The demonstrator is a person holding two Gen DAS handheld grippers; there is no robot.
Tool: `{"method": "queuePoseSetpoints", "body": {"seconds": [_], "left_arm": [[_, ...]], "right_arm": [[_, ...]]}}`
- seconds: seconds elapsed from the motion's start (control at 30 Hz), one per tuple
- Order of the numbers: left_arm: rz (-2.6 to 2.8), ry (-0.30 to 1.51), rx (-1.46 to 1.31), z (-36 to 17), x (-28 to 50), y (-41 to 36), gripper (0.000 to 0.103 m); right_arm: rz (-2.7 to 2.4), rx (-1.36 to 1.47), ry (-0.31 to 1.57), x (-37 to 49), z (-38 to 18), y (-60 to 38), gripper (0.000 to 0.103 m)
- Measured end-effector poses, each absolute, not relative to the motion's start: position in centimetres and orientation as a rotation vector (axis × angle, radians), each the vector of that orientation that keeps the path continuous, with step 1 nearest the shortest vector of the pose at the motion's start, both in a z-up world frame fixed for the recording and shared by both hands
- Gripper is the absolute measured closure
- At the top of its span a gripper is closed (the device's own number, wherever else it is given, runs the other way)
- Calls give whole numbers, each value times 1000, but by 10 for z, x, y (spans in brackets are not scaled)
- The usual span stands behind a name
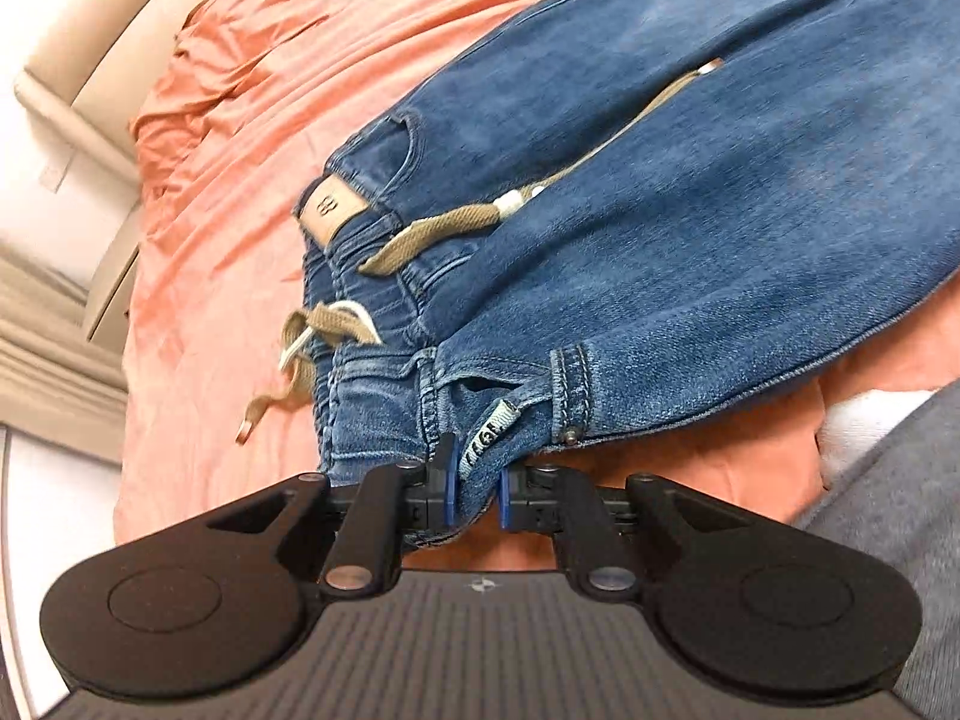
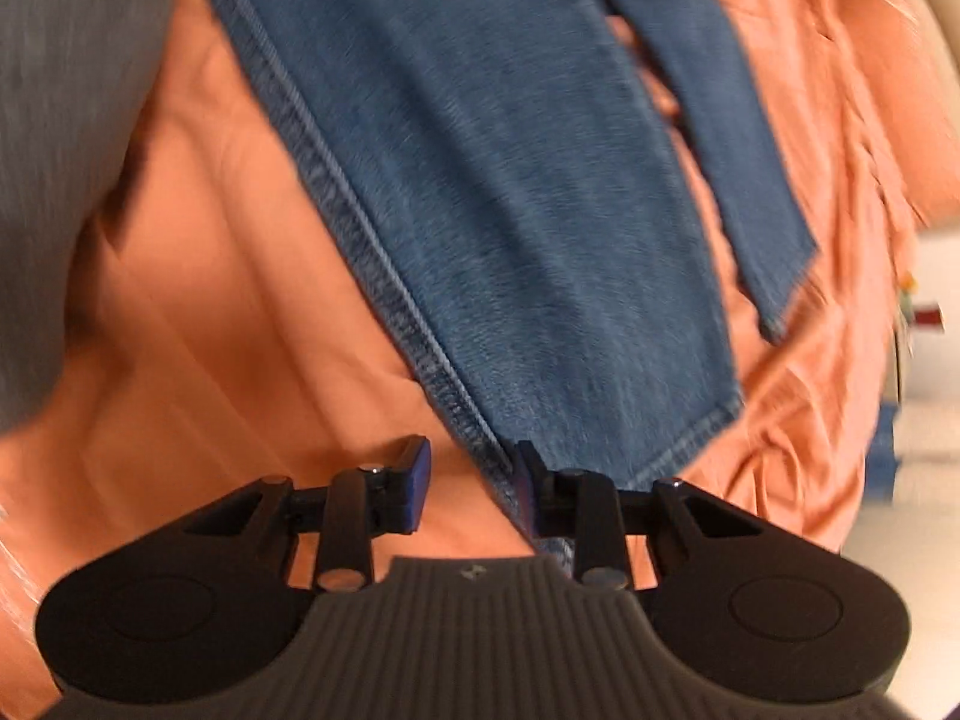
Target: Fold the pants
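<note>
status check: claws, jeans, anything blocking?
Left claw shut on jeans at the waistband. Right claw open, straddling the leg's side seam near the hem, no pinch visible. Jeans flat on orange sheet. Nothing in the way.

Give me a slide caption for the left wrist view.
Left gripper pinches the waistband edge of blue jeans spread on an orange bedsheet, tan drawstring loose.

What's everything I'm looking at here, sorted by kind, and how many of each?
Jeans: 1
Orange bedsheet: 1
Hand-held grippers: 2, the left gripper clamped on the jeans' waistband, the right gripper at a leg hem, its jaws apart
Total: 4
</note>
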State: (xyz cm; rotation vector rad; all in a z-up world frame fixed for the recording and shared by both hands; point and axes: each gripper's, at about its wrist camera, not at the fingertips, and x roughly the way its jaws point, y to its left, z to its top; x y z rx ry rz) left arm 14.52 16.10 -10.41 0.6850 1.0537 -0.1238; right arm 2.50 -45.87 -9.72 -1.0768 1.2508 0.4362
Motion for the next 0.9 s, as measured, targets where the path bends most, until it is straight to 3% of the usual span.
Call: {"method": "queuePoseSetpoints", "body": {"seconds": [0.17,0.23,0.47,0.63,0.9], "left_arm": [[-73,1077,679,-102,148,155,89],[-59,1082,675,-103,148,154,89],[-38,1079,669,-108,145,154,89],[-17,1031,635,-105,136,158,89],[75,862,497,-80,121,160,90]], "right_arm": [[505,-1145,1234,35,-107,-468,78],[524,-1167,1222,29,-108,-472,88],[464,-1262,1087,-7,-125,-466,96],[368,-1359,995,-26,-137,-458,100],[122,-1344,843,-41,-110,-448,103]]}}
